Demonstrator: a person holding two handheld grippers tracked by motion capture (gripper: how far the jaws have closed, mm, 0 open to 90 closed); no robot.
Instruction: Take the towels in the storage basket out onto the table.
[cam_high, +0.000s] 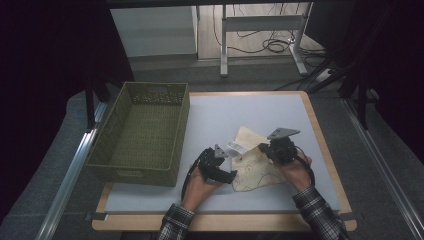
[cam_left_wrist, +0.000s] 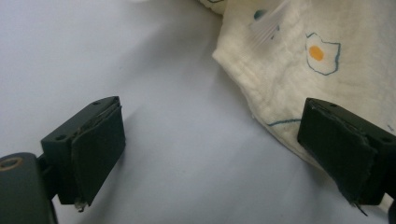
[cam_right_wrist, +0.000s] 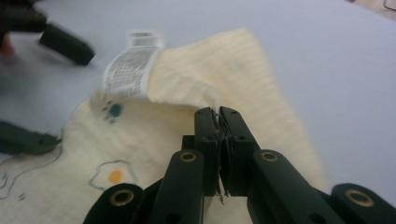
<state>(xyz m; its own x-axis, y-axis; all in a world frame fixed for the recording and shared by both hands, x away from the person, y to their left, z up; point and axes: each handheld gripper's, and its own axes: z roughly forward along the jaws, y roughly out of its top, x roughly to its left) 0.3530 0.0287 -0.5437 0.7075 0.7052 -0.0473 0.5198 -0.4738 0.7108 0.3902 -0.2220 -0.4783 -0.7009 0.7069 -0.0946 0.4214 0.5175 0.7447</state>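
Observation:
A cream cloth (cam_high: 256, 169) printed with fried eggs lies rumpled on the pale mat, right of centre. A white label (cam_high: 236, 148) sticks up from its left edge. My right gripper (cam_high: 271, 151) is over the cloth's upper middle. In the right gripper view it (cam_right_wrist: 218, 114) is shut on a raised fold of the cloth (cam_right_wrist: 233, 70), beside the label (cam_right_wrist: 128, 67). My left gripper (cam_high: 229, 164) stands open at the cloth's left edge. In the left gripper view it (cam_left_wrist: 210, 135) has bare mat between its pads, and the right pad overlaps the cloth's hem (cam_left_wrist: 289, 70).
An olive woven basket (cam_high: 135, 172) with nothing in it stands at the left of the table. The pale mat (cam_high: 225, 110) lies on a wooden tabletop (cam_high: 327, 150). Beyond the table are desk legs and cables on the floor.

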